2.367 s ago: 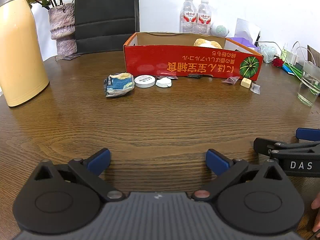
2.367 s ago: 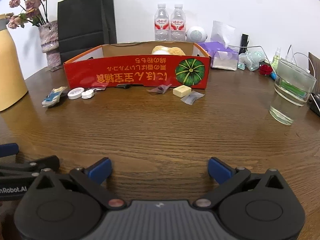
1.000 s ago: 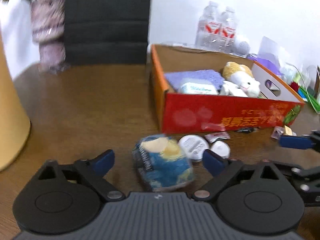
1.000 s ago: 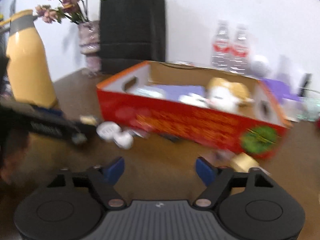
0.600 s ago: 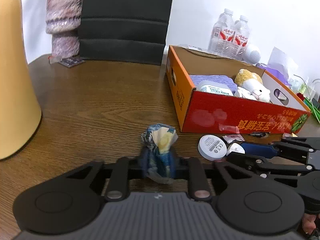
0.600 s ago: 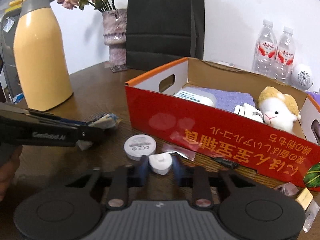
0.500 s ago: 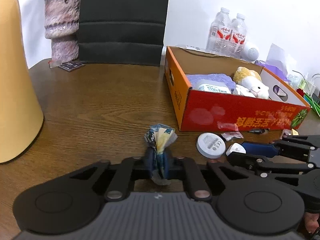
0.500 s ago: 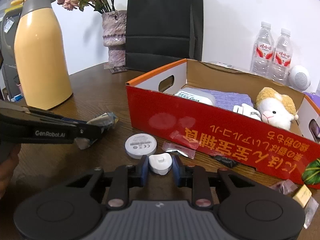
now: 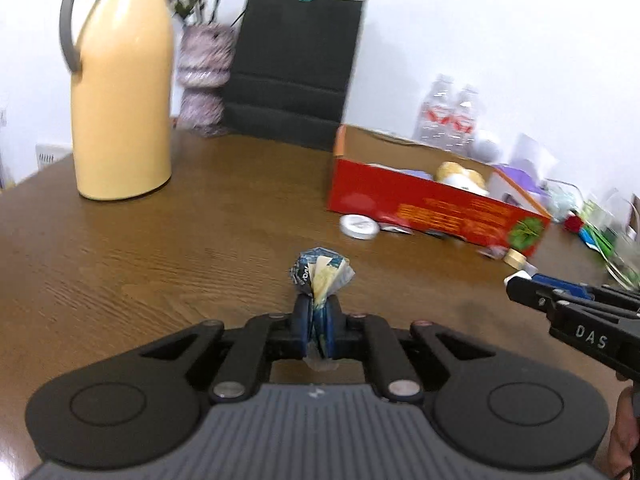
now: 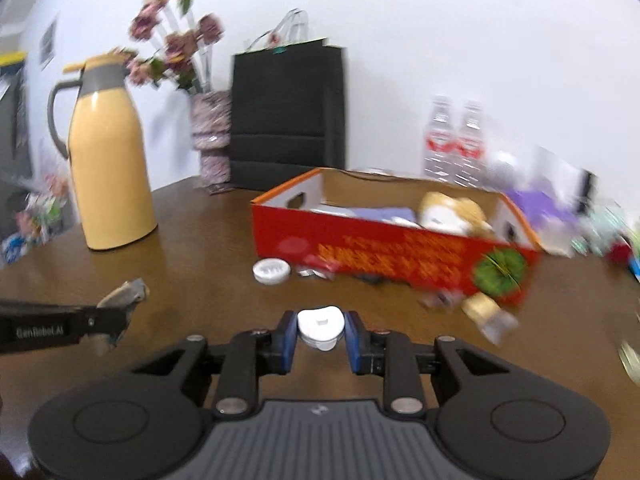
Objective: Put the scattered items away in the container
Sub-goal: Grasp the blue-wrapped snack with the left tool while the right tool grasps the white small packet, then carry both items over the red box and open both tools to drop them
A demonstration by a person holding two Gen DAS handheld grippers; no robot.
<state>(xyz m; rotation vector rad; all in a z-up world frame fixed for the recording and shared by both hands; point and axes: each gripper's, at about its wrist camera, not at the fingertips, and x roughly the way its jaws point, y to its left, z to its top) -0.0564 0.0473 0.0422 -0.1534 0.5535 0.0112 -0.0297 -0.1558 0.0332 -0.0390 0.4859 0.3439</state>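
Red box point(image 10: 384, 252) — the container — sits upper right of centre in both wrist views, open top up, long side running left to right, plush toy point(image 10: 448, 208) inside. Right gripper point(image 10: 320, 330) has its fingers clamped on a small white cap point(image 10: 320, 326), box just ahead and slightly right. Left gripper point(image 9: 318, 330) fingers pinch a crumpled blue wrapper point(image 9: 320, 274) — box farther off, toward right of frame. Right hand looks nearer. White disc point(image 10: 271, 271) lies on the table point(image 9: 160, 248) by the box wall.

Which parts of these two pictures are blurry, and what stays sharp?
Left wrist view: the box and bottles smear, while the gripper and its wrapper stay sharp. Right wrist view: the box and flowers streak; the gripper and white piece are crisp.
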